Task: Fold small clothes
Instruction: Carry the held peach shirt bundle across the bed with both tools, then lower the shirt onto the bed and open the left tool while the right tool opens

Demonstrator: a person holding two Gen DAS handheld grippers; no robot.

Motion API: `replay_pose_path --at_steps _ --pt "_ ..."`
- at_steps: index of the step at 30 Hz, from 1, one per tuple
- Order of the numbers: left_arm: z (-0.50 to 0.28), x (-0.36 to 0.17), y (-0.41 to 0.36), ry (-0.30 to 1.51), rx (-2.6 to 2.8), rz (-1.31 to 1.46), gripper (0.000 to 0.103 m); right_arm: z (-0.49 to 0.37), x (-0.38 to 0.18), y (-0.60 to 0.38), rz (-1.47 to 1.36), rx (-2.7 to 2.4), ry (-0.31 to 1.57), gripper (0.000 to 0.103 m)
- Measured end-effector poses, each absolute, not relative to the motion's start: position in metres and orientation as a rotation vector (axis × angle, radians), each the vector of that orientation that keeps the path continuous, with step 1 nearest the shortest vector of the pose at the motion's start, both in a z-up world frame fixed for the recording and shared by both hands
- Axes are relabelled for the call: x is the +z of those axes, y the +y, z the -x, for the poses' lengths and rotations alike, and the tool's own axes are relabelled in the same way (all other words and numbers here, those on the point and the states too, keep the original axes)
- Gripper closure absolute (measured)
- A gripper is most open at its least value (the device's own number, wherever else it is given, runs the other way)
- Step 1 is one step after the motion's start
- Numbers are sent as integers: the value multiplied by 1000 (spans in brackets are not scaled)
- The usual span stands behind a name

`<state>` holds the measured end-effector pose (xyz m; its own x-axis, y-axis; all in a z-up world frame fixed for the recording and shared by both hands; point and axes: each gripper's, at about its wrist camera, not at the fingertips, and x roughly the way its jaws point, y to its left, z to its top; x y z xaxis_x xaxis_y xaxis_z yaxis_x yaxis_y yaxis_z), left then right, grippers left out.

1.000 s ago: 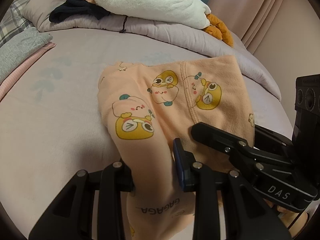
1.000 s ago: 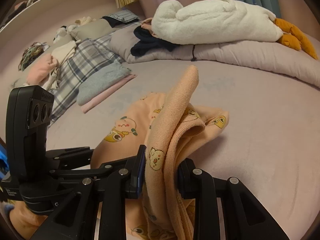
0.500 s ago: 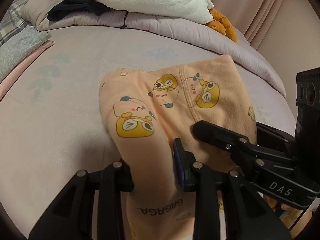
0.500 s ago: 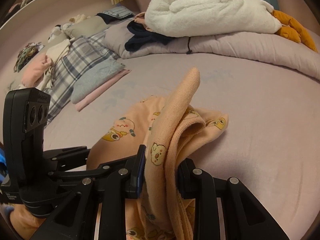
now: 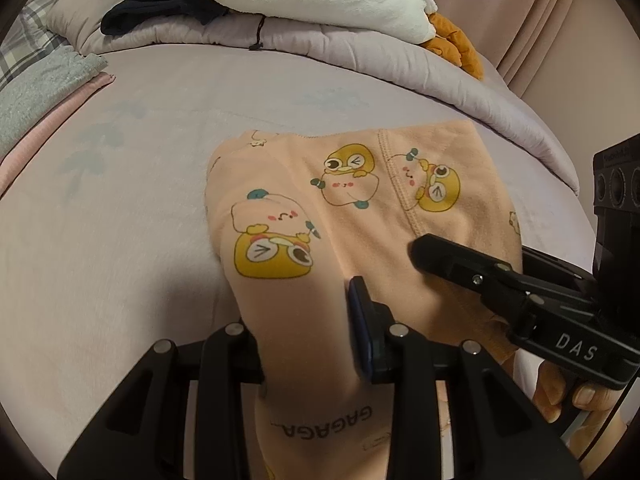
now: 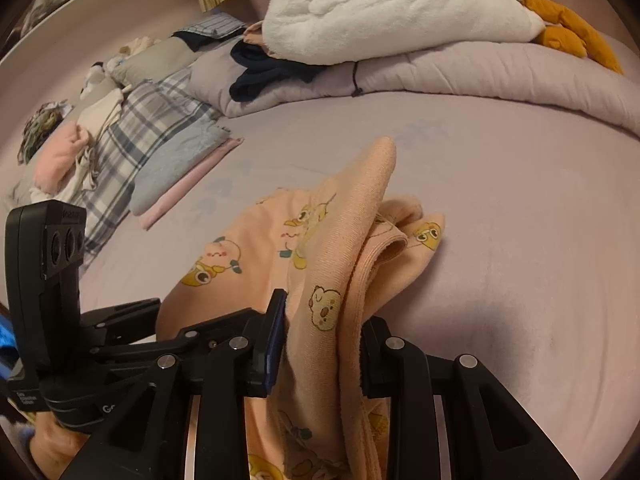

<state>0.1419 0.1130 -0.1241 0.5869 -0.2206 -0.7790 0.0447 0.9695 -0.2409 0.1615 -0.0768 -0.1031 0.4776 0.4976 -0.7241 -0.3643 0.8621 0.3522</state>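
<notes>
A small peach garment [image 5: 360, 216] printed with yellow cartoon ducks lies partly on the lilac bed sheet [image 5: 120, 208]. My left gripper [image 5: 308, 344] is shut on its near left edge, the cloth pinched between the jaws. My right gripper [image 6: 324, 344] is shut on the bunched right edge of the same garment [image 6: 336, 248], whose fold stands up above the jaws. The right gripper also shows at the right of the left wrist view [image 5: 500, 280]. The left gripper shows at the lower left of the right wrist view [image 6: 132, 332].
A rolled lilac duvet [image 6: 480, 68] with a white and orange plush goose [image 6: 400, 12] and dark clothes [image 6: 272, 68] lies at the far edge. Folded grey and pink items [image 6: 180, 168], a plaid blanket [image 6: 132, 128] and loose clothes are at far left.
Both grippers have moved a little forward and lower with the garment still held. The far bedding has shifted up in both views.
</notes>
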Motion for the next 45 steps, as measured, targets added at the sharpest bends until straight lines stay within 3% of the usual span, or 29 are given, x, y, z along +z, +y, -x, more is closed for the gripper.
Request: replay_pose_path --at_steps 24,45 --pt "-145 -128 114 947 -133 190 63 -162 -112 -87 -206 489 976 74" --pt "-144 -130 123 959 -77 200 31 -161 -119 -100 -249 422 1018 53"
